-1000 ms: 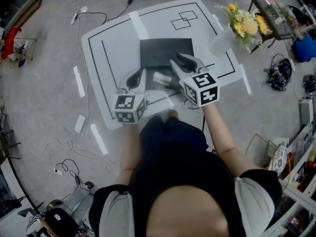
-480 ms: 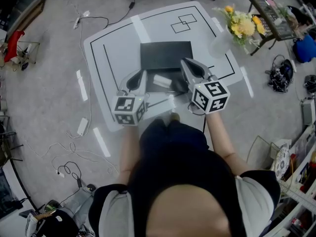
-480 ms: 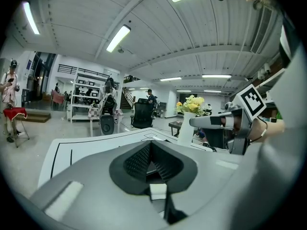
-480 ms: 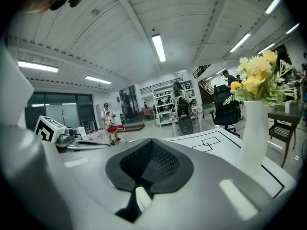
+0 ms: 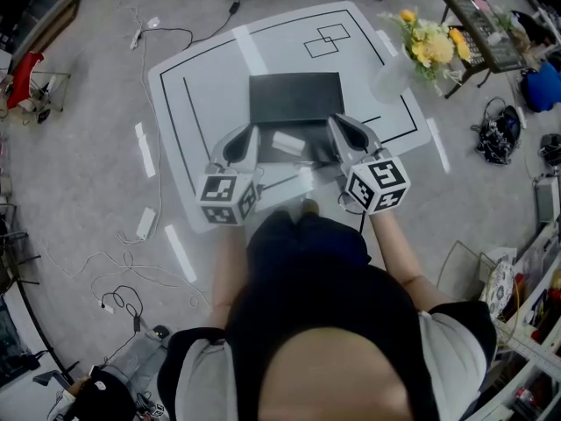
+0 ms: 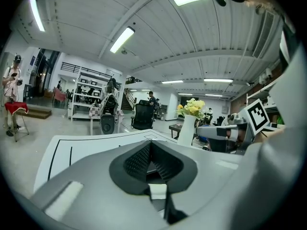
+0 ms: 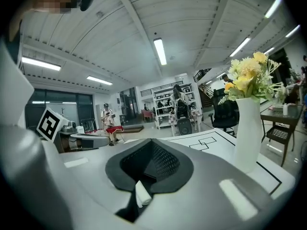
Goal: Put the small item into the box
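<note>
A flat black box (image 5: pixel 295 97) lies in the middle of the white mat (image 5: pixel 202 77). Just in front of it, a small white item (image 5: pixel 287 141) rests on a dark patch between my two grippers. My left gripper (image 5: pixel 243 133) is to the item's left, and its jaws meet at the tips (image 6: pixel 150 143). To the item's right is my right gripper (image 5: pixel 342 123), also with its jaws together (image 7: pixel 151 141). A small white piece (image 7: pixel 142 194) shows in the slit at the base of the right jaws. I cannot tell what it is.
A white vase (image 5: pixel 392 77) of yellow flowers stands at the mat's right edge, close beyond my right gripper (image 7: pixel 249 128). Cables lie on the floor to the left, and a small table (image 5: pixel 486 29) stands at the far right. People stand far off in the hall.
My right gripper has pulled back from over the white item, going right and nearer to the person. The white item stays where it was. The left gripper has barely moved.
</note>
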`<state>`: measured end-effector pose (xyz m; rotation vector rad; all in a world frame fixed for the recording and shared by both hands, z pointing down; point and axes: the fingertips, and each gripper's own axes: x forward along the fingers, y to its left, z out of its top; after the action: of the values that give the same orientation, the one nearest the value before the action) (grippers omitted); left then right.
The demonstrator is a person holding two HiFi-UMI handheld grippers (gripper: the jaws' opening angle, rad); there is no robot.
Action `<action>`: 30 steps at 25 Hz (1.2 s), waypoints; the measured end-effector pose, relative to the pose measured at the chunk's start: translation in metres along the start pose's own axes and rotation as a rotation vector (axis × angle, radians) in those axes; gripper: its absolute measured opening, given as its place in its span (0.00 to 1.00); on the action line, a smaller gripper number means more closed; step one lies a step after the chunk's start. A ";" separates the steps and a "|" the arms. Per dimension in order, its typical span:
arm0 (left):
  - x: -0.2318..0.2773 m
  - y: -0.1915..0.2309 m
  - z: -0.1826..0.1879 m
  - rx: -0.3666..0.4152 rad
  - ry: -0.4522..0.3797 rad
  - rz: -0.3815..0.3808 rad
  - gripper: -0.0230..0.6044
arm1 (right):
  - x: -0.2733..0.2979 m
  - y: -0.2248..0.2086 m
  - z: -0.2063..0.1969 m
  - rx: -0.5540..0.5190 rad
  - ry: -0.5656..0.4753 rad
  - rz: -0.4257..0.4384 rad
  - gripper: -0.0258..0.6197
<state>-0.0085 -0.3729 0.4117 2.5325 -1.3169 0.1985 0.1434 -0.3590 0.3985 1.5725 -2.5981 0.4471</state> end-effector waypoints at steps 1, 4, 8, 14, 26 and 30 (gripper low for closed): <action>0.000 0.000 0.000 0.001 -0.003 0.001 0.05 | -0.001 -0.002 -0.003 -0.002 0.009 -0.005 0.04; -0.001 0.000 -0.003 0.010 0.002 -0.006 0.05 | -0.003 -0.007 -0.009 -0.003 0.030 -0.017 0.04; -0.003 -0.002 -0.007 0.028 0.009 -0.028 0.05 | -0.003 -0.011 -0.011 -0.031 0.050 -0.019 0.04; -0.003 0.000 -0.009 0.046 0.018 -0.036 0.05 | -0.001 -0.013 -0.013 -0.038 0.068 -0.022 0.04; -0.005 0.007 -0.014 0.035 0.035 -0.028 0.05 | 0.006 -0.004 -0.015 -0.063 0.094 -0.004 0.04; -0.005 0.008 -0.015 0.034 0.039 -0.027 0.05 | 0.008 -0.002 -0.015 -0.068 0.097 0.002 0.04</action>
<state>-0.0175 -0.3688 0.4261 2.5600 -1.2740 0.2659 0.1397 -0.3622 0.4149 1.4894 -2.5154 0.4192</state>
